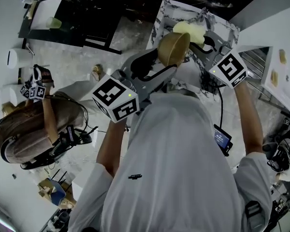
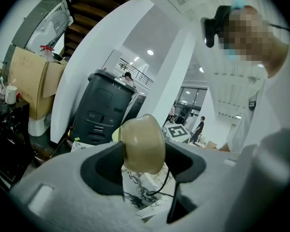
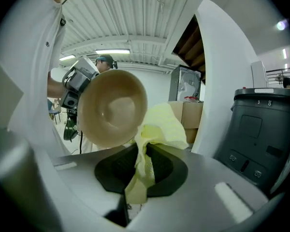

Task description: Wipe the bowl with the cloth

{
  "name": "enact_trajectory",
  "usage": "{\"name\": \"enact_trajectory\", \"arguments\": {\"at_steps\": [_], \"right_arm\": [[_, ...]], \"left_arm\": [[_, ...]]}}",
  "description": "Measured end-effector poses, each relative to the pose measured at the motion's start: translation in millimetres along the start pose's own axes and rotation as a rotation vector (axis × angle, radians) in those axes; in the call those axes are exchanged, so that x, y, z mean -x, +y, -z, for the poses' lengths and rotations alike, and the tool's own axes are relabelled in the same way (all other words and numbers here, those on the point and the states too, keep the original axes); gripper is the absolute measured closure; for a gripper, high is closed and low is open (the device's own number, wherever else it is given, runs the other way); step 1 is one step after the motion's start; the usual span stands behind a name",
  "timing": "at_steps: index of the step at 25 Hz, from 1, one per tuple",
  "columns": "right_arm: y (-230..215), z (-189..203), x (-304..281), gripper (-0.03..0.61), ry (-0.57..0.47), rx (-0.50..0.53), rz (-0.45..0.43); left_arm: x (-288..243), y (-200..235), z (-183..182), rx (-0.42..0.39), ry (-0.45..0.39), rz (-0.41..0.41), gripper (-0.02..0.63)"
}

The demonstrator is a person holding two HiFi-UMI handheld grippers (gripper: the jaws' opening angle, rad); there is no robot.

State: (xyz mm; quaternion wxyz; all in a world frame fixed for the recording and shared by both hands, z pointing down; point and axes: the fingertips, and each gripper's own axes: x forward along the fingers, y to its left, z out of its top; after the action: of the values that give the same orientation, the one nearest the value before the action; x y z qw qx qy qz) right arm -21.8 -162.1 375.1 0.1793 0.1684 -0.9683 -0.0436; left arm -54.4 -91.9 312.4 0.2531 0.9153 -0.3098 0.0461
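Observation:
My left gripper [image 1: 171, 62] is shut on a tan bowl [image 1: 174, 47], held up in the air on its side; in the left gripper view the bowl [image 2: 141, 144] sits clamped between the jaws, edge on. My right gripper [image 1: 203, 41] is shut on a pale yellow cloth [image 1: 190, 30], which touches the bowl's rim from the right. In the right gripper view the cloth [image 3: 154, 129] hangs from between the jaws, and the bowl [image 3: 112, 108] faces me with its hollow inside showing, just left of the cloth.
A marble-patterned table top [image 1: 169, 13] lies below the bowl. A second person [image 1: 34, 124] with marker-cube grippers stands at the left. A dark grey bin [image 3: 258, 129] stands to the right, and cardboard boxes [image 3: 191, 112] behind.

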Motion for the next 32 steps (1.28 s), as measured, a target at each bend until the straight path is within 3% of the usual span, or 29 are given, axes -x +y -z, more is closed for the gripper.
{"name": "enact_trajectory", "arguments": {"at_steps": [10,20,25,32], "right_arm": [[28,9,-9,0.538,-0.016,0.0,-0.052],[47,-1,-7,0.538,-0.109,-0.063,-0.032],[58,-7,3,0.538,-0.103,-0.023,-0.051],[67,-21,6,0.538,-0.167,-0.051,-0.011]], "left_arm": [[-10,7,-12,0.048,-0.052,-0.01,0.347],[-26,16,-21,0.068,-0.094,-0.019,0.347],[-34,15,-22,0.066,-0.093,-0.018,0.348],[-40,16,-16,0.055,-0.081,-0.033,0.351]]}}
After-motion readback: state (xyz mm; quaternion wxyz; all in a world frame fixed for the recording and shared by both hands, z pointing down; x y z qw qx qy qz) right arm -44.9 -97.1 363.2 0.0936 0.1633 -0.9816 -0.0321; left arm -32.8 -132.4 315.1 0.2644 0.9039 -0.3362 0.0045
